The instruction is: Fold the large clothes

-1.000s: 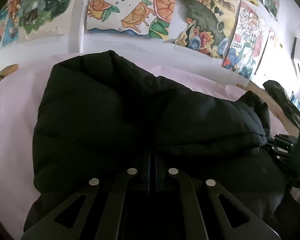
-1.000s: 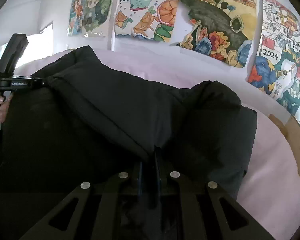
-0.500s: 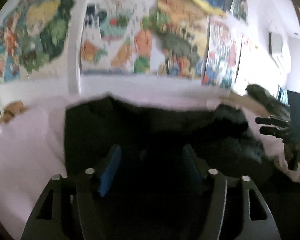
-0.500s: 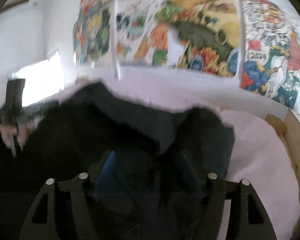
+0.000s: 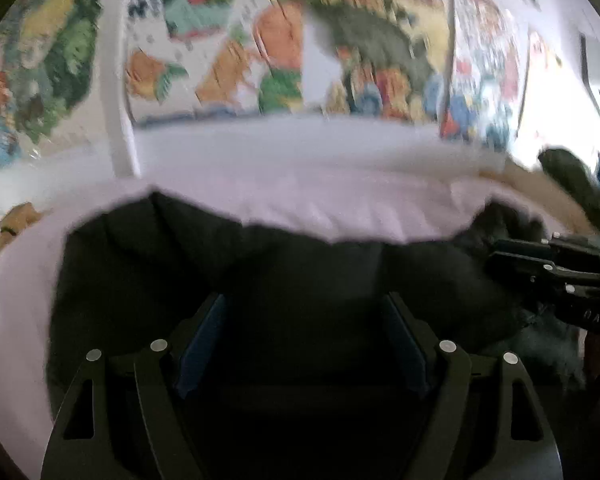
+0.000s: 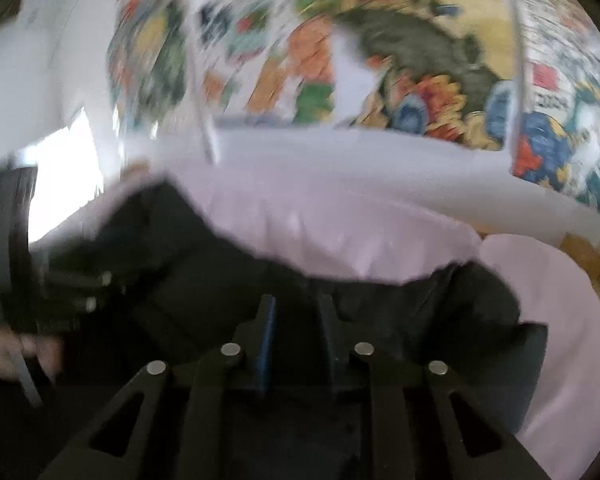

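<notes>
A black puffy jacket (image 5: 172, 264) lies folded on a pale pink bed sheet (image 5: 300, 200). My left gripper (image 5: 304, 304) hovers over its near part, jaws wide and still opening; the blue pads touch no fabric. In the left wrist view my right gripper (image 5: 494, 254) reaches in from the right over the jacket's end. In the right wrist view the right gripper (image 6: 296, 304) stands above the jacket (image 6: 420, 312), its jaws closing to a narrow gap. The blur hides whether cloth is between them. The left gripper (image 6: 100, 292) and the hand (image 6: 12, 348) holding it show at the left.
Colourful posters (image 5: 284, 52) cover the white wall behind the bed. A wooden bed frame edge (image 6: 580, 252) shows at the right, and another wooden edge (image 5: 16, 220) at the left. A second dark garment (image 5: 572, 184) lies at the far right. Both views are motion-blurred.
Both grippers were shut on the jacket a second ago and have let it go. The left jaws spread wide. The right jaws opened, then narrowed again. Both hands drew back.
</notes>
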Available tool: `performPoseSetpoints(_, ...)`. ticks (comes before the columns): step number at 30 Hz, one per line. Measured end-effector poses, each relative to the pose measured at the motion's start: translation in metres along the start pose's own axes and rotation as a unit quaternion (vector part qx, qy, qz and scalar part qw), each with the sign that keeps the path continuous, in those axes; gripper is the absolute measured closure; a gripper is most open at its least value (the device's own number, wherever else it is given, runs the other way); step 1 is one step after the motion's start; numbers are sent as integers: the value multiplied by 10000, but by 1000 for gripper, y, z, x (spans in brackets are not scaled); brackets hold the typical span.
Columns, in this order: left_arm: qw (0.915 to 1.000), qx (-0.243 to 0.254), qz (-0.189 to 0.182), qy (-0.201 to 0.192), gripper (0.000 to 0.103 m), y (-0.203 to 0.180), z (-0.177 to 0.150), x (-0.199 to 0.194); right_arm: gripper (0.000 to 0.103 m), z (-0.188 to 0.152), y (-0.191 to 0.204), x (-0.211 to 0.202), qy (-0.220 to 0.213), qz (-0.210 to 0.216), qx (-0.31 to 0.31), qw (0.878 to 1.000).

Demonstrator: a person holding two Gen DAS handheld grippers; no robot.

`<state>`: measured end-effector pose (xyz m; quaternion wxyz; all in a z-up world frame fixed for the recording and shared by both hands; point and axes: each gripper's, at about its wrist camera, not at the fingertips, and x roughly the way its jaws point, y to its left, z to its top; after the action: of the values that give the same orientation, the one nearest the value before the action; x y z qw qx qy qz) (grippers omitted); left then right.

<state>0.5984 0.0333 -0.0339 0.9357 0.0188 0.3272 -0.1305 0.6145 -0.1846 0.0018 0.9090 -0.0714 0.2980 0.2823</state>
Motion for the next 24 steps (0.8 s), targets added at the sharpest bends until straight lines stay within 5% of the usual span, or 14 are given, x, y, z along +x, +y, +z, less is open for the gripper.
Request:
performPoseSetpoints(6,9992,180,-298,188,27,13,-23,6,83,-51,19,3,152,-351,-1294,9909)
performPoseSetpoints(13,9993,237,-213,172,25,11,-29,19,85,-64,-15,33,206,131,-409,9989)
performPoseSetpoints(24,9993,134,-346,35,19,13,-31,19,83,-66,-11,23,91,47,-451,9989)
